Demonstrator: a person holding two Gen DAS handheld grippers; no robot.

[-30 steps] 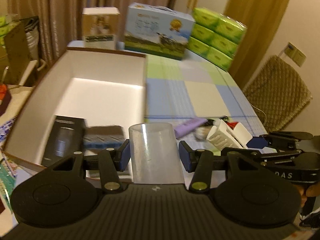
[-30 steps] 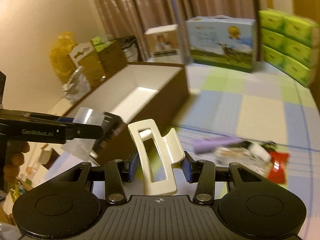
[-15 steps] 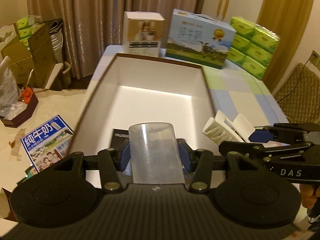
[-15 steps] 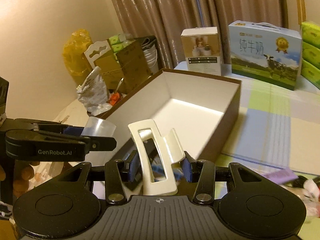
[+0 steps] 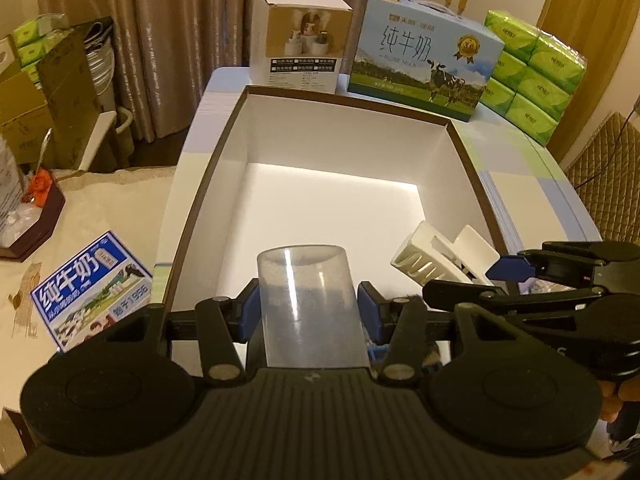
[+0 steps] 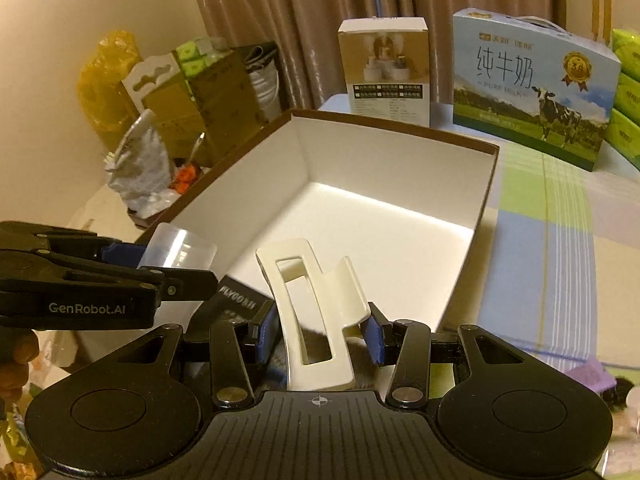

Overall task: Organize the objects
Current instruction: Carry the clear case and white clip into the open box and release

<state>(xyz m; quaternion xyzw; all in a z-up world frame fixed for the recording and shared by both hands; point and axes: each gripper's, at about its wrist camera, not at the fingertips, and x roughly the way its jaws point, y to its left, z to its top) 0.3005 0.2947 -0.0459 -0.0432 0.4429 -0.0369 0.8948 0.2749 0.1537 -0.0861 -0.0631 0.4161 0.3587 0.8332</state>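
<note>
My left gripper [image 5: 307,308] is shut on a clear plastic cup [image 5: 310,304], held over the near end of a big open box [image 5: 348,100] with brown rim and white inside. My right gripper [image 6: 320,330] is shut on a cream hair claw clip [image 6: 316,312], also over the box's [image 6: 400,128] near end. Each gripper shows in the other's view: the right gripper with its clip [image 5: 440,258] at the box's right wall, the left gripper with its cup [image 6: 180,248] at the left wall. A black package [image 6: 236,304] lies inside the box under the grippers.
Behind the box stand a white carton [image 5: 300,52], a blue milk carton box [image 5: 424,56] and stacked green tissue packs [image 5: 532,72]. A milk leaflet [image 5: 88,284] lies left of the box. A purple item [image 6: 588,374] lies on the checked tablecloth [image 6: 560,220]. Cardboard boxes and bags [image 6: 140,160] crowd the left.
Both grippers have swung left from the loose items on the tablecloth to over the open box and dropped a little, each keeping its grip on cup and clip.
</note>
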